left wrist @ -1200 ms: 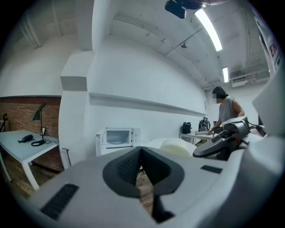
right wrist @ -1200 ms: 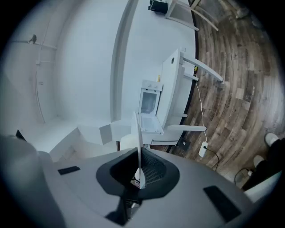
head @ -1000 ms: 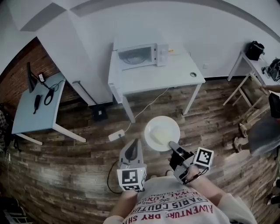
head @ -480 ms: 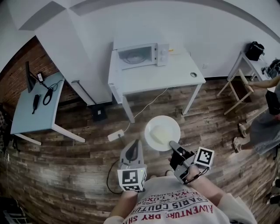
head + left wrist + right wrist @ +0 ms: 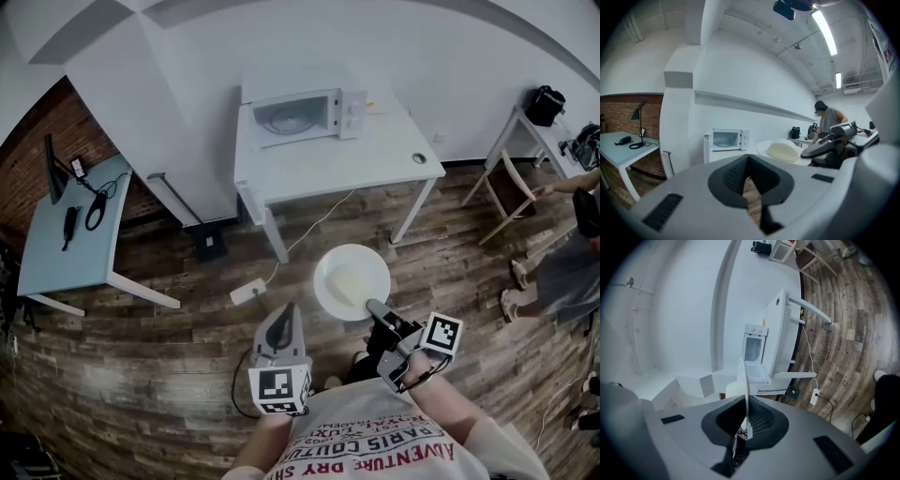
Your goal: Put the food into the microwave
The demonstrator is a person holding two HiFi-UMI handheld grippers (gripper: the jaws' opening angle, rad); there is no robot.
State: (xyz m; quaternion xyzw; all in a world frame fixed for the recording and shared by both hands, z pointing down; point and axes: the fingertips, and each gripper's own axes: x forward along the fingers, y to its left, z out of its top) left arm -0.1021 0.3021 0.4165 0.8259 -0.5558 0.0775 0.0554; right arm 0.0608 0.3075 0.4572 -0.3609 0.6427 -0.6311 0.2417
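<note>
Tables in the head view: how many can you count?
3: the white table under the microwave at centre, a pale blue table at left, a third table at the far right edge, partly cut off.

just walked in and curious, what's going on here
A person holds a round white plate with a pale lump of food on it, its rim pinched in the right claw. The left claw is shut and empty. The white microwave sits on a white table ahead across the wooden floor; the food isn't in it yet.

plate rim [image 5: 745, 387] tight between tongs [image 5: 746, 426]
</note>
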